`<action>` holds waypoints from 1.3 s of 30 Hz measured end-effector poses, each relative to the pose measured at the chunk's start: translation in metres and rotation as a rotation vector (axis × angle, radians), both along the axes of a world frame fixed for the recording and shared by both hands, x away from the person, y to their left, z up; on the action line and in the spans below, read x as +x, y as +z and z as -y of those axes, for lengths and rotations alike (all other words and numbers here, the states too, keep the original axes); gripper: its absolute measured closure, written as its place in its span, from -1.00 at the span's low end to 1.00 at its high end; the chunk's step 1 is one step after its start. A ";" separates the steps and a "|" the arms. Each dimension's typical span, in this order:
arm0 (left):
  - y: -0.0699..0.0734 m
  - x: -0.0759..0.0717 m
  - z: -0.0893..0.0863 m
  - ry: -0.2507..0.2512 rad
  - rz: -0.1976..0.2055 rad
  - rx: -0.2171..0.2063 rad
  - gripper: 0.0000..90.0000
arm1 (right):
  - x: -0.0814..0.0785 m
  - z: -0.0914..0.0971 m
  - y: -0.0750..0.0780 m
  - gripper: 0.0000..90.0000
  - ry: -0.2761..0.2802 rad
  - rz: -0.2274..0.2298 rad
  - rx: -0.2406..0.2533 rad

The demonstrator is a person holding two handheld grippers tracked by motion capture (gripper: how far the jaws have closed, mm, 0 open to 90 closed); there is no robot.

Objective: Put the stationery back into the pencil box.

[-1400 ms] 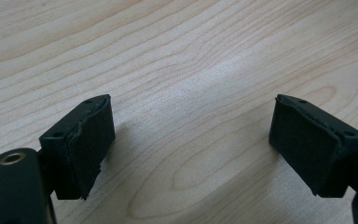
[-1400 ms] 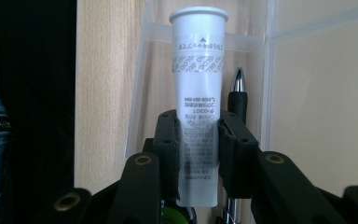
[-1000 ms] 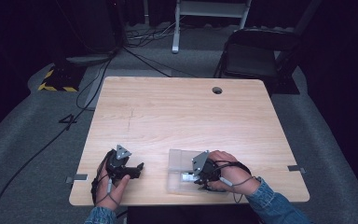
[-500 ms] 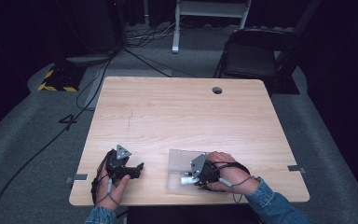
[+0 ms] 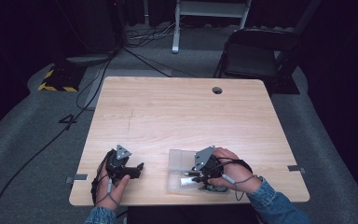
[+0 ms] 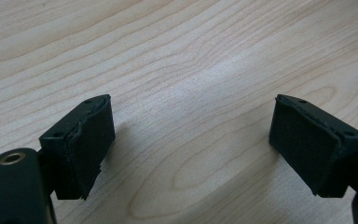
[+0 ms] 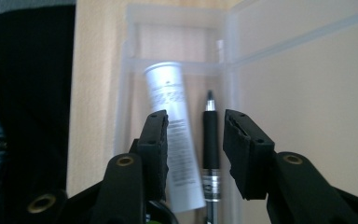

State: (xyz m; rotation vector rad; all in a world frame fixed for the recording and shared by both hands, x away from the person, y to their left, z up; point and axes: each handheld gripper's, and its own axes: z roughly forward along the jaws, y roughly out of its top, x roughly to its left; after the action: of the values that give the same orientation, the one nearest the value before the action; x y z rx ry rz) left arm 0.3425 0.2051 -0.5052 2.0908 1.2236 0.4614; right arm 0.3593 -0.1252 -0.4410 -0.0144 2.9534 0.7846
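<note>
Tools sit near the table's [image 5: 177, 112] front edge in the high view, taking the clear plastic box [image 5: 179, 161] as landmark: the right tool [image 5: 196, 176] lies over the box's near part, the left tool [image 5: 137, 169] well to the left of the box on bare wood.

Left gripper view: left tool [image 6: 186, 154] gaping wide, nothing between the jaws, just wood grain.

Right gripper view: right tool [image 7: 193, 154] partly parted, its jaws having just been opening; a black pen [image 7: 210, 140] lies in the gap, untouched by either pad. A white tube [image 7: 172, 135] lies just beside the pen inside the box [image 7: 177, 18] (its small print is too blurred to read).
</note>
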 end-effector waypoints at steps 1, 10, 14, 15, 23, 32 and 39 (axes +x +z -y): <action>0.000 0.000 0.000 0.000 0.000 0.000 -0.68 | 0.002 0.003 0.003 0.34 -0.018 0.009 0.021; 0.000 0.002 0.000 -0.005 -0.001 0.003 -0.68 | 0.010 0.022 0.019 0.16 -0.140 0.029 0.155; 0.000 0.003 -0.001 -0.004 -0.004 0.002 -0.68 | 0.013 0.032 0.028 0.09 -0.194 0.043 0.218; 0.000 0.003 -0.001 -0.006 -0.001 0.004 -0.68 | 0.014 0.036 0.030 0.08 -0.205 0.048 0.227; 0.000 0.005 -0.004 -0.007 -0.001 0.004 -0.68 | 0.023 0.062 0.043 -0.03 -0.312 0.062 0.300; 0.000 0.006 -0.009 -0.004 -0.002 0.000 -0.68 | 0.035 0.094 0.052 -0.09 -0.443 0.071 0.358; 0.000 0.007 -0.012 0.004 -0.002 0.002 -0.68 | 0.046 0.121 0.052 -0.12 -0.545 0.086 0.381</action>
State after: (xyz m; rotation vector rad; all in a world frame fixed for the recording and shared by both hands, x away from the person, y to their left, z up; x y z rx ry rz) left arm 0.3495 0.2176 -0.5050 2.0921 1.2288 0.4623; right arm 0.4049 -0.2461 -0.3889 0.7209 2.4791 1.1807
